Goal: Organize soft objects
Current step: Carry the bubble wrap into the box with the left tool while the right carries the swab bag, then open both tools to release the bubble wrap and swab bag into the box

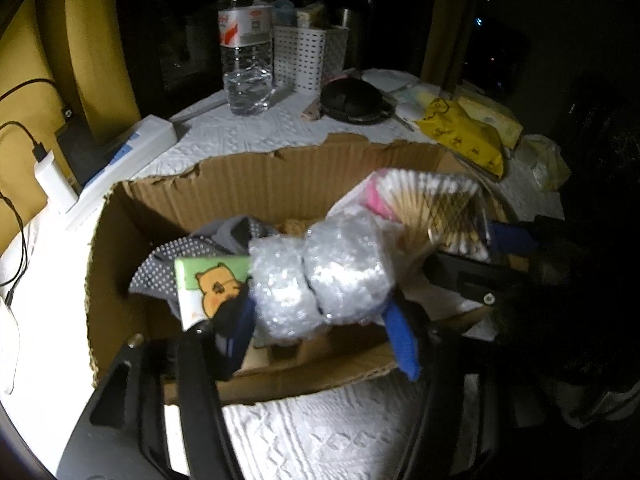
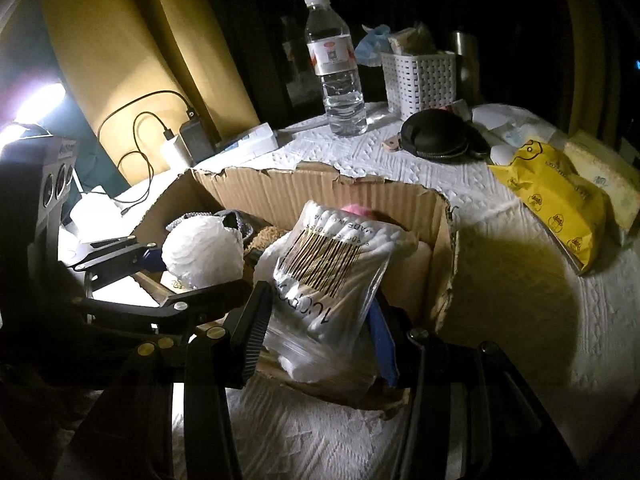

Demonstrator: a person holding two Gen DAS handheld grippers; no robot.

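A torn cardboard box point(image 1: 256, 184) stands on the white textured cloth. Over its left half my left gripper point(image 1: 320, 328) is shut on a roll of bubble wrap point(image 1: 320, 276), one finger against each end. Under the roll lie a green tissue pack with a cartoon animal point(image 1: 212, 280) and a grey dotted cloth point(image 1: 168, 264). Over the box's right half point(image 2: 436, 264) my right gripper point(image 2: 320, 332) is shut on a clear bag of cotton swabs point(image 2: 328, 264). The roll point(image 2: 204, 248) hangs just left of that bag. Something pink point(image 2: 356, 210) shows behind the bag.
Behind the box stand a water bottle point(image 2: 340, 68), a white basket point(image 2: 420, 76) and a black zip pouch point(image 2: 436, 132). A yellow packet point(image 2: 560, 188) and a tissue box point(image 2: 608, 176) lie at right. A charger point(image 2: 176, 148), cables and a power strip point(image 1: 132, 148) sit at left.
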